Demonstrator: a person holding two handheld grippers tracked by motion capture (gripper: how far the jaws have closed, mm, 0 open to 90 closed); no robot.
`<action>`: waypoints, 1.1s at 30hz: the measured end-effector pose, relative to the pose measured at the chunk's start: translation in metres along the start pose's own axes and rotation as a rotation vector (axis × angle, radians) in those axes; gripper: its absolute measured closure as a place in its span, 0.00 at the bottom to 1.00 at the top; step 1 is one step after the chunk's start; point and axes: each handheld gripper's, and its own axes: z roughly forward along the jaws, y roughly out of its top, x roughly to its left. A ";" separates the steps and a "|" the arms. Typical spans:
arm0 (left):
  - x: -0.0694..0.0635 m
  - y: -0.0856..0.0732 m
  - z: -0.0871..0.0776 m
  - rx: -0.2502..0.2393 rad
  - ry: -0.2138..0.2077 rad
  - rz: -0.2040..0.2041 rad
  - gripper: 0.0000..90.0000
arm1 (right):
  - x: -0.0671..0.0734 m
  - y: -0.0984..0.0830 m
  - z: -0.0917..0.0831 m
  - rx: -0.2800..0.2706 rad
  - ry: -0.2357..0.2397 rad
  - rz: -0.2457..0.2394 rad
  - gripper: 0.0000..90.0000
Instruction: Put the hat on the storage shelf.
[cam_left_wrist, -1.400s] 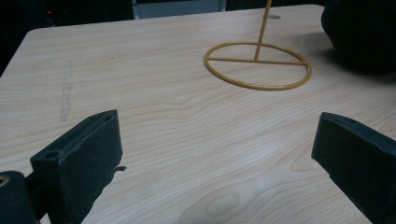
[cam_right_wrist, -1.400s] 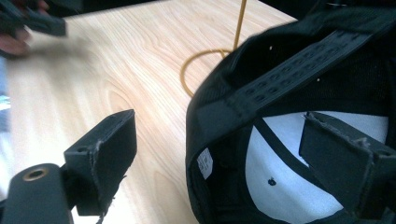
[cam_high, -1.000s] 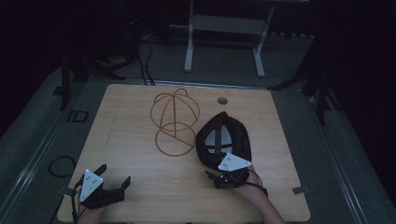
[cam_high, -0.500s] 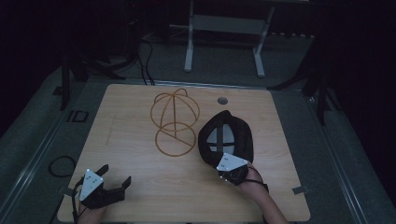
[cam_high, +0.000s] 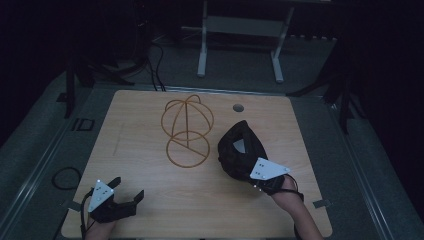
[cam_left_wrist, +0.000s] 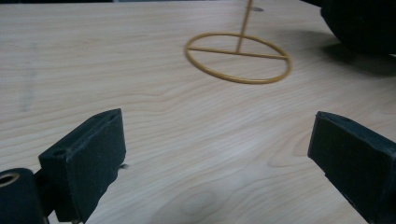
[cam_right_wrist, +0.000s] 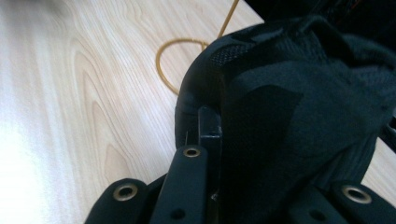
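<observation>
cap: black, lying on the surface just right of the wire stand | right claw: gripping the cap's edge, jaws closed on the fabric | left claw: resting at the near left corner, jaws standing wide apart, holding nothing | stand's ring base lying between them, well clear of the left claw

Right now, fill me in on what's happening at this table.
A person works at a wooden table with a hand-held gripper in each hand. The right hand-held gripper is shut on the edge of a black cap, which looks raised off the table beside a gold wire hat stand. The left hand-held gripper sits open and empty near the table's front left corner, aimed at the stand's ring base.
</observation>
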 end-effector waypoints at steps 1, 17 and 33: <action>-0.002 0.001 0.001 0.005 -0.009 -0.004 0.05 | -0.001 0.001 -0.003 -0.011 0.007 0.003 0.98; -0.027 0.038 0.021 0.059 -0.173 -0.007 0.05 | 0.015 0.023 -0.041 -0.135 0.148 -0.051 0.98; -0.060 0.117 0.031 0.031 -0.383 0.073 0.07 | 0.031 0.050 -0.062 -0.287 0.315 -0.081 0.98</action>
